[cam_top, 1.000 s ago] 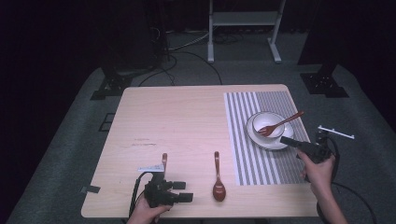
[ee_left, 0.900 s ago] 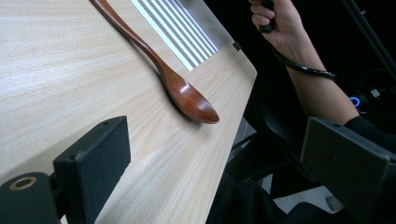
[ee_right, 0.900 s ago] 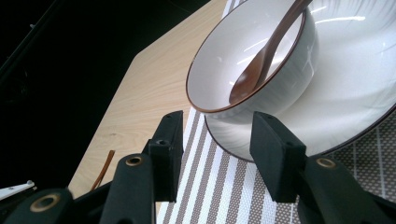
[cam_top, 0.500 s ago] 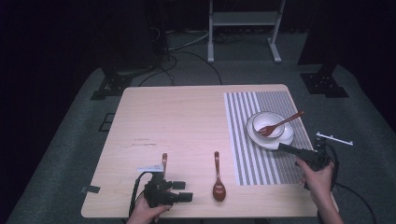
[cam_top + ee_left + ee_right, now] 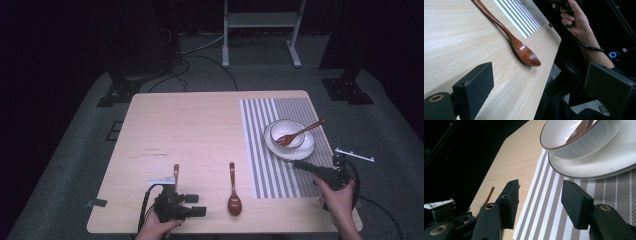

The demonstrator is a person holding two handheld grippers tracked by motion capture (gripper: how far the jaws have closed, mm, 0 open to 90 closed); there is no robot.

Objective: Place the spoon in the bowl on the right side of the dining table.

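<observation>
Right gripper backing off the bowl, fork left resting inside

The wooden fork (image 5: 299, 134) lies in the white bowl (image 5: 286, 131) on its plate (image 5: 305, 148), near the table's (image 5: 200, 130) right edge on the striped mat (image 5: 260, 150); its long axis slants, head down in the bowl, handle pointing up toward the far right corner. The right gripper (image 5: 298, 163) sits just beside the plate, its jaws having just been opening, nothing between them. A careless nudge could tip the overhanging handle out. The left gripper (image 5: 197, 205) rests released, empty, near the front edge beside a brown spoon (image 5: 233, 192).
</observation>
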